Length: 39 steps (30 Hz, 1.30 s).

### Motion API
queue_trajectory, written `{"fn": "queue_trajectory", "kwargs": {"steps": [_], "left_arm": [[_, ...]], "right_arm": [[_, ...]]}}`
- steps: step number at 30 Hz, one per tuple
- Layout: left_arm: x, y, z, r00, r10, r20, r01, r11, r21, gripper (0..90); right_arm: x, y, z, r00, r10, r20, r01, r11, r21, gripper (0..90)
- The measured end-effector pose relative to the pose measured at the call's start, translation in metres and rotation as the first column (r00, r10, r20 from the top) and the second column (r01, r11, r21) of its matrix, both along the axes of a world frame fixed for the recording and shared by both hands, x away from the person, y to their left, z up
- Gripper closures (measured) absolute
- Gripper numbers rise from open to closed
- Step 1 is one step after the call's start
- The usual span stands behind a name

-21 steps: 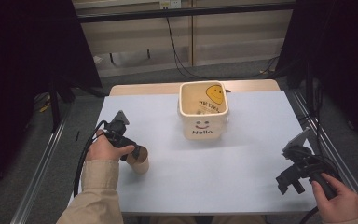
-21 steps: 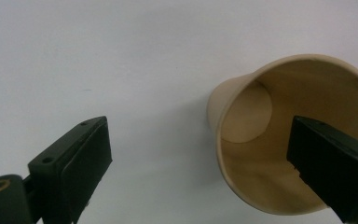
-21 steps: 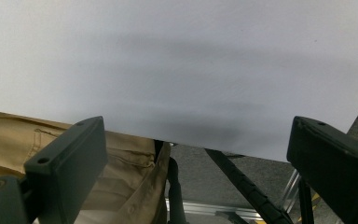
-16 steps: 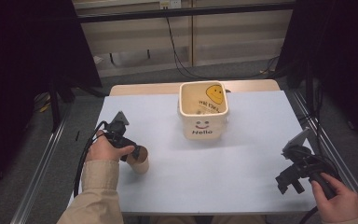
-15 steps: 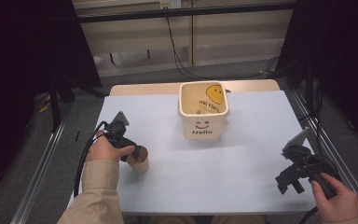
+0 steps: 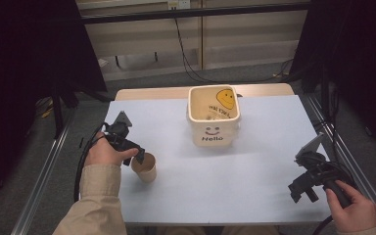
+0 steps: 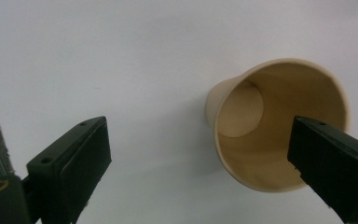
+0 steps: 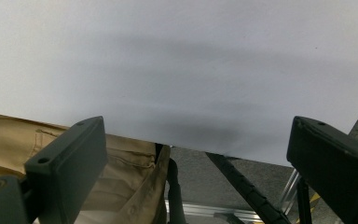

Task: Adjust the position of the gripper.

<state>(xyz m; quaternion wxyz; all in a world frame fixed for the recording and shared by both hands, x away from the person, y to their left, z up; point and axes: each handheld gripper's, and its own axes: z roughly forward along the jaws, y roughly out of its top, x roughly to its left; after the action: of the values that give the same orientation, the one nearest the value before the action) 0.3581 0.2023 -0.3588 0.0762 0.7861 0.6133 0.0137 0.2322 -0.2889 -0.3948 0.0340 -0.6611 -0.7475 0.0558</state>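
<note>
The paper cup [image 6: 145,167] stands upright near the counter's [image 6: 254,196] left front edge, where it stood a moment ago. The left gripper [image 6: 138,155] has not moved; its jaws gape wide, one over the cup's rim, gripping nothing. The right gripper [image 6: 301,188] hangs wide open at the counter's right front corner

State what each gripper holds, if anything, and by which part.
Nothing is held. The left gripper is open above the paper cup, one jaw over its rim. The right gripper is open over the table edge.
</note>
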Motion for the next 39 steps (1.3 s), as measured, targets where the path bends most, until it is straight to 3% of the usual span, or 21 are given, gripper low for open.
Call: {"fn": "queue_trajectory", "kwargs": {"steps": [9,13,17,24,28,39], "left_arm": [[0.004,-0.002,0.035,0.9998,-0.013,0.018,0.013,0.9999,0.005,4.8],[0.005,-0.006,0.041,0.9998,-0.017,0.013,0.017,0.9999,-0.001,4.7],[0.005,-0.008,0.042,0.9994,-0.029,0.018,0.029,0.9996,0.003,4.5],[0.004,-0.018,0.039,0.9994,-0.035,-0.002,0.035,0.9994,-0.007,4.3],[0.003,-0.027,0.035,0.9978,-0.064,-0.017,0.064,0.9979,0.002,4.2],[0.003,-0.036,0.025,0.9974,-0.072,-0.005,0.072,0.9974,0.008,4.0]], "right_arm": [[-0.001,-0.002,0.001,1.0,-0.006,0.002,0.006,1.0,0.005,5.1],[-0.001,-0.002,0.001,1.0,-0.006,0.0,0.006,1.0,0.0,5.1],[-0.001,-0.002,0.002,1.0,0.003,0.003,-0.003,1.0,-0.003,5.1],[-0.001,0.0,0.002,0.9999,-0.01,-0.003,0.01,0.9999,0.005,5.0],[-0.001,0.001,0.002,1.0,0.005,-0.001,-0.005,1.0,0.004,5.0],[-0.001,0.003,0.002,1.0,0.009,-0.002,-0.009,1.0,0.003,5.1]]}}
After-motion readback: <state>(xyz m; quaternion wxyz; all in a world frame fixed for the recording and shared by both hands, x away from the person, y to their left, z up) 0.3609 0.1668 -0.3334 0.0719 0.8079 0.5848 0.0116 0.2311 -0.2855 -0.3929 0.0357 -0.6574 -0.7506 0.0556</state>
